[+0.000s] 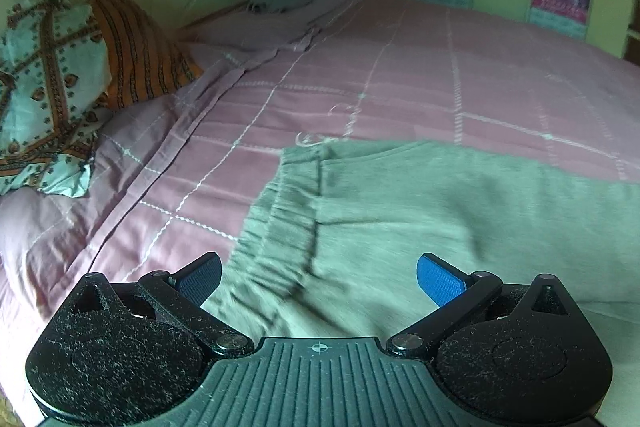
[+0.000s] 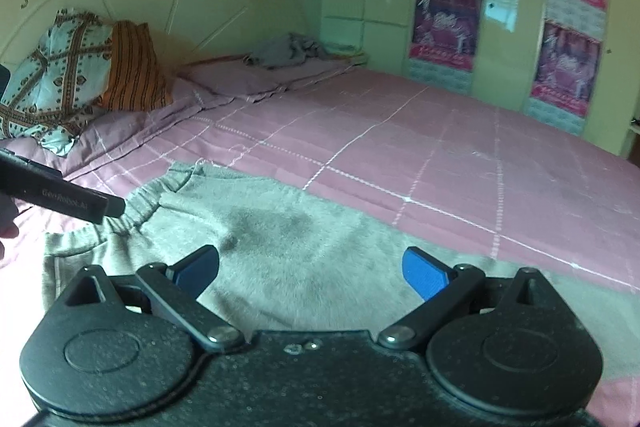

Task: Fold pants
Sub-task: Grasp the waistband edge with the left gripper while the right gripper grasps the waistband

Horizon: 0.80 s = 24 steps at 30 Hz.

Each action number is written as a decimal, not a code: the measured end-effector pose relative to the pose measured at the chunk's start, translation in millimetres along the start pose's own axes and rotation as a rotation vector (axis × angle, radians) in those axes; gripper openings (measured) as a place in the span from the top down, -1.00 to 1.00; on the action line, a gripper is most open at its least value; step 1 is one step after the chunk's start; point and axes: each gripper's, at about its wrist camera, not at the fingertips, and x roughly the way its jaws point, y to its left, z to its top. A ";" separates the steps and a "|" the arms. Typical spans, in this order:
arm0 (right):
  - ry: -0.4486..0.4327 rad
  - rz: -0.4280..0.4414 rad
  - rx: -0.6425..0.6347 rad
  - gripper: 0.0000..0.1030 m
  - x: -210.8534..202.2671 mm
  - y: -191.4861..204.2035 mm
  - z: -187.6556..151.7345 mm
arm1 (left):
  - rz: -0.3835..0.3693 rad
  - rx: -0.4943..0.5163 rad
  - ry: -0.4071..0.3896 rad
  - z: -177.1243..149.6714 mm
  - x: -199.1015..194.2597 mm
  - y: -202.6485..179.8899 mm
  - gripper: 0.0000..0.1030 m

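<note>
Though pillows (image 2: 76, 75) crowd, pants (image 2: 288, 239) unobstructed

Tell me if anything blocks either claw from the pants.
Nothing visible does. The grey pants lie flat on the pink bedspread, directly under the open left claw and the open right claw; the pillows sit far off.
</note>
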 end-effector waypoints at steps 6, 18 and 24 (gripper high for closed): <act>0.081 0.043 -0.025 -0.90 73.1 -12.3 14.1 | 0.031 0.022 0.050 27.7 69.1 11.5 -1.00; 0.261 -0.025 -0.107 -0.89 205.5 -50.5 37.2 | -0.021 0.000 0.180 30.7 172.7 26.5 -0.99; 0.360 0.043 -0.139 -0.84 233.8 -56.5 23.4 | -0.057 -0.040 0.163 20.7 175.0 24.6 -0.75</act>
